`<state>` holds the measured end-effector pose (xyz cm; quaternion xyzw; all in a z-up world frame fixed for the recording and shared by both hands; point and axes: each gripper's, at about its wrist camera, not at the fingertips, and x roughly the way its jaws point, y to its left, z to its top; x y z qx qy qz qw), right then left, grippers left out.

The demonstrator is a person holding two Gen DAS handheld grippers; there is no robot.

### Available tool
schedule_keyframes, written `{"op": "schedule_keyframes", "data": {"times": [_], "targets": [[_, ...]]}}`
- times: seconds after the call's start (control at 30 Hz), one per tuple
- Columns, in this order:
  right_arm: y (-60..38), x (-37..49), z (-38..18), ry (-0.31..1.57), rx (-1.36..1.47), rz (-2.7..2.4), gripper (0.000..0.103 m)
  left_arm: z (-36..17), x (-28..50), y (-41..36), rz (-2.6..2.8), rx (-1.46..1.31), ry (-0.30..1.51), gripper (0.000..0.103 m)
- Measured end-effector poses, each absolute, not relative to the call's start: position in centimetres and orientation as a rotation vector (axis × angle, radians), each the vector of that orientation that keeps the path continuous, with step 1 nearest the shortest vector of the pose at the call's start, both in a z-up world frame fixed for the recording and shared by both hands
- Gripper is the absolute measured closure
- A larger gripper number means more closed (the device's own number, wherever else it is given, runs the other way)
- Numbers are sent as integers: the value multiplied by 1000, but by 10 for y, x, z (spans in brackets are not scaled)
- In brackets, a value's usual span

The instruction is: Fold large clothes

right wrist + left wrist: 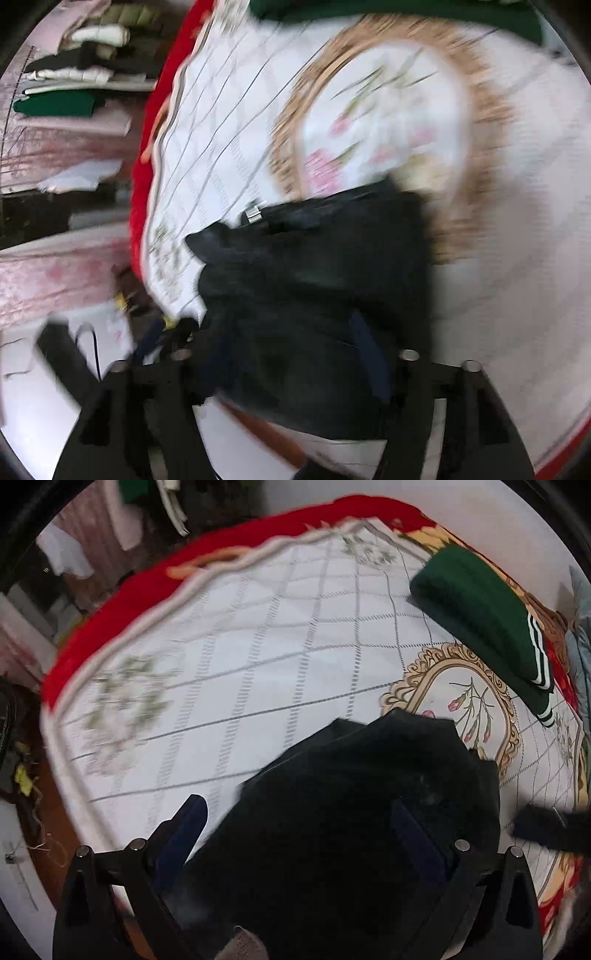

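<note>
A black garment (354, 797) lies bunched on the white patterned bedspread (236, 642), near its front edge. My left gripper (299, 823) is open, with its two fingers wide apart on either side of the black cloth, which lies loose between them. In the right wrist view, the same black garment (317, 280) fills the space between the fingers of my right gripper (295, 339), which also stands open. That view is blurred by motion. A small metal clasp (254, 214) shows at the garment's far edge.
A folded green garment with white stripes (484, 620) lies at the bed's far right. A red blanket (155, 587) runs along the bed's far edge. Stacked folded clothes on shelves (74, 81) stand beyond the bed. The other gripper's dark tip (550, 830) enters from the right.
</note>
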<state>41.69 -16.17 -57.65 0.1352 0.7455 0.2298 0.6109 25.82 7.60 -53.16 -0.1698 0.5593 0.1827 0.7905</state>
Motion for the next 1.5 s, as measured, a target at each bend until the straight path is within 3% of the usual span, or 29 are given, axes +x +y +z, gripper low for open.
{"op": "schedule_keyframes", "data": {"times": [0.17,0.33,0.47,0.67,0.8,0.93,1.1,1.3,1.37,1.43,1.5], "targets": [[-202,391,-594,1740,367,517,35,-589,295,103,408,-439,1315,0],[-212,390,-649,1757,465,657,28,-592,289,115,363,-482,1302,0],[-199,396,-712,1797,759,866,22,-593,284,119,347,-492,1292,0],[-177,402,-702,1786,778,1013,21,-599,279,125,333,-496,1274,0],[-187,401,-682,1733,991,1191,21,-601,271,132,328,-513,1259,0],[-174,403,-708,1800,939,1082,19,-603,263,140,307,-532,1247,0],[-165,394,-709,1784,820,907,46,-575,231,147,358,-603,1223,0],[-226,361,-672,1702,907,729,49,-515,112,155,500,-767,1111,0],[-251,353,-673,1689,937,687,45,-521,93,151,531,-821,1132,0],[-262,348,-684,1710,982,653,31,-543,88,142,511,-910,1168,2],[-262,345,-695,1710,982,656,25,-565,91,139,473,-1030,1159,3]]}}
